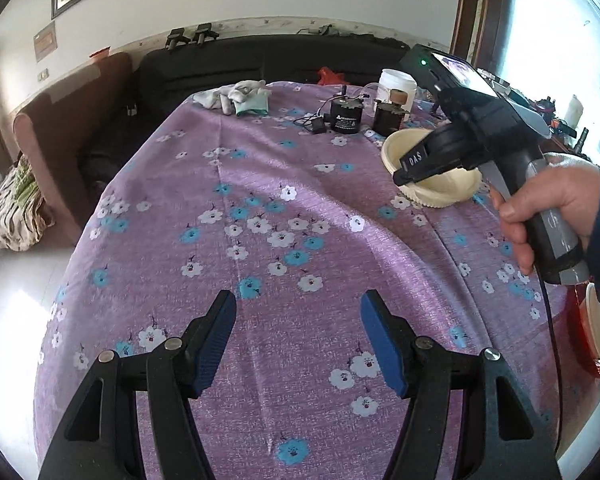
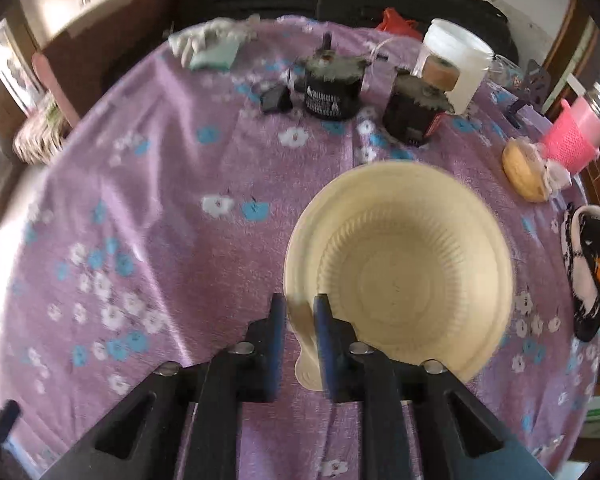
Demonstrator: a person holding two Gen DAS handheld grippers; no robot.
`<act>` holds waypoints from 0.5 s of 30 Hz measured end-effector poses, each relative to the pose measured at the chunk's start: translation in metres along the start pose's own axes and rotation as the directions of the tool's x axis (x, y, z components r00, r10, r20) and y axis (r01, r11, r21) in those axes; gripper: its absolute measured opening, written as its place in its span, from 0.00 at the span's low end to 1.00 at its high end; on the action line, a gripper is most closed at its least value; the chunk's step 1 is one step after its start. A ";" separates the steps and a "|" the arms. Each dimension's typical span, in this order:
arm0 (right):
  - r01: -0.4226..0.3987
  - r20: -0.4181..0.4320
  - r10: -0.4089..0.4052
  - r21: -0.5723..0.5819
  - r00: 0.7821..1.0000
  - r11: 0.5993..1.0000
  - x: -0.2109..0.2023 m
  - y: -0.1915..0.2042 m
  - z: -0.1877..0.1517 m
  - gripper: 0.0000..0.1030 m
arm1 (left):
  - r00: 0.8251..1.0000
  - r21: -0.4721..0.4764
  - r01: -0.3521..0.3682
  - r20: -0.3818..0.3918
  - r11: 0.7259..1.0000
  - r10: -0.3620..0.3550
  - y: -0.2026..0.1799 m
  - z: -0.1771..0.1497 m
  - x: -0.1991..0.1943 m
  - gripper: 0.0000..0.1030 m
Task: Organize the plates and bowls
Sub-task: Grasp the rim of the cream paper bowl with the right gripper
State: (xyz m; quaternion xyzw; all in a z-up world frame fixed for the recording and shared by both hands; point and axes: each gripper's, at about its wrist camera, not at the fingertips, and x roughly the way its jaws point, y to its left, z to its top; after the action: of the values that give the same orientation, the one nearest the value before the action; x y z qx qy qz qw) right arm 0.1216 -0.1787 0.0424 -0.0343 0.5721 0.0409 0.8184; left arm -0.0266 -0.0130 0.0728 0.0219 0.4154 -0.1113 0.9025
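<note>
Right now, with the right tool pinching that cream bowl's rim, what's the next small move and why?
Probably lower the cream bowl onto the purple tablecloth: the right tool grips its rim, it looks tilted and lifted, and the left tool is open, holding nothing.

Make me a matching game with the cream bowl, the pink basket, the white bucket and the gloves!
Things:
1. Cream ribbed plastic bowl
2. Pink mesh plastic basket
3. White plastic bucket
4. Pale grey fabric gloves

Places:
A. Far left end of the purple floral tablecloth
B. Right edge, lying on its side
C. Rim pinched by the right gripper
D. Far end, behind the black motors

Pairs: 1-C, 2-B, 3-D, 4-A
</note>
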 end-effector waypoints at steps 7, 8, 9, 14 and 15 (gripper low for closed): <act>-0.026 -0.007 0.025 -0.125 1.000 0.992 -0.031 0.007 -0.032 0.11 | 1.000 0.009 0.021 -0.001 1.000 -0.021 -0.006 0.003 0.005 0.62; -0.044 -0.018 0.041 -0.161 0.999 0.986 -0.038 0.009 -0.043 0.11 | 1.000 0.010 0.024 0.000 1.000 -0.024 -0.007 0.004 0.006 0.62; -0.058 -0.035 0.052 -0.197 0.998 0.979 -0.045 0.012 -0.054 0.11 | 1.000 0.011 0.026 0.000 1.000 -0.026 -0.008 0.005 0.007 0.62; -0.119 -0.132 0.070 -0.416 0.989 0.902 -0.081 0.020 -0.125 0.11 | 0.999 0.029 0.042 0.001 0.999 -0.042 -0.020 0.009 0.009 0.62; -0.109 -0.125 0.058 -0.450 0.990 0.886 -0.090 0.018 -0.139 0.11 | 0.999 0.033 0.047 0.002 0.998 -0.047 -0.024 0.010 0.009 0.62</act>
State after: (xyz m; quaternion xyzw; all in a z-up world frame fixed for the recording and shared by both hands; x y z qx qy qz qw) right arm -0.0405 -0.1776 0.0790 -0.2026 0.5910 0.2072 0.7528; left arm -0.0187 -0.0388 0.0742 0.0271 0.4128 -0.1392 0.8997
